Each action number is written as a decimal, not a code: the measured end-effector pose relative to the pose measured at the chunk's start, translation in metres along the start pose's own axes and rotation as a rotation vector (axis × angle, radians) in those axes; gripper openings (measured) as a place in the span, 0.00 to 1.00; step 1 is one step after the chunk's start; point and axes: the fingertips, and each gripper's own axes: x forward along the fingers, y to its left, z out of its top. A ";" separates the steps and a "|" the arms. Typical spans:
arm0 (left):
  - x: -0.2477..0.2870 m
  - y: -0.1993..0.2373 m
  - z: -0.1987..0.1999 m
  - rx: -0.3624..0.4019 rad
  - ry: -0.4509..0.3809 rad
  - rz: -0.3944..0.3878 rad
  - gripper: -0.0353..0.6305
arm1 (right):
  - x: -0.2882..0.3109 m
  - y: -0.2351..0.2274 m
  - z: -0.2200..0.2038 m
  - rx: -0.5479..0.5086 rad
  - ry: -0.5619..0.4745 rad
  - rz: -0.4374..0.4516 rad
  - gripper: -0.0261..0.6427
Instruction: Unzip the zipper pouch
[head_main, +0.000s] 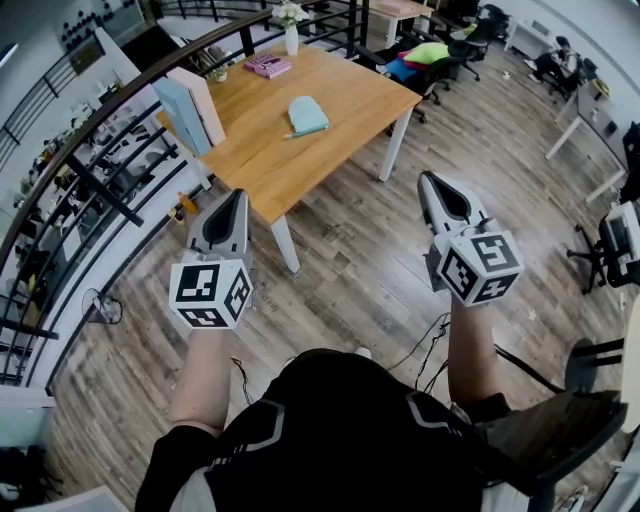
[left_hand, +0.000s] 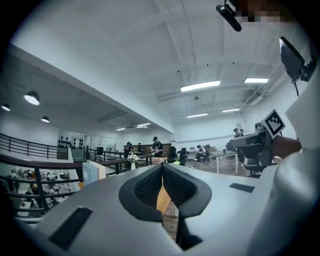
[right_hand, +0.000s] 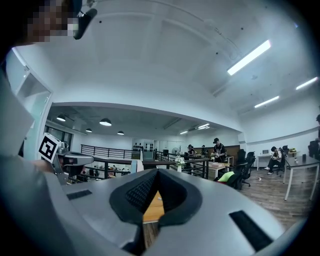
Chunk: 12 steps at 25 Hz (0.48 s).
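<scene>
A pale teal zipper pouch (head_main: 307, 115) lies flat on the wooden table (head_main: 262, 160), a little right of its middle. My left gripper (head_main: 239, 194) is held above the floor in front of the table's near corner, jaws shut and nothing in them. The right gripper (head_main: 427, 179) hangs level with it further right, over the floorboards, also shut and empty. Both point toward the table and are well short of the pouch. In the left gripper view the left gripper (left_hand: 161, 167) shows closed pads, as does the right gripper (right_hand: 156, 172) in its own view. Neither view shows the pouch.
On the table stand a pale blue and white box (head_main: 190, 108) at the left edge, a pink book (head_main: 268, 66) and a vase of white flowers (head_main: 291, 35) at the far end. A dark railing (head_main: 100, 130) runs along the left. Office chairs (head_main: 610, 250) stand to the right.
</scene>
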 end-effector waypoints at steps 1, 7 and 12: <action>0.000 -0.001 0.001 0.004 -0.002 0.002 0.10 | 0.000 0.000 0.000 0.000 0.001 0.002 0.06; 0.000 -0.014 0.004 -0.012 -0.021 -0.015 0.10 | -0.005 -0.005 -0.006 0.006 0.001 0.018 0.09; 0.005 -0.019 0.005 -0.043 -0.035 -0.015 0.25 | -0.003 -0.012 -0.007 0.004 -0.005 0.044 0.25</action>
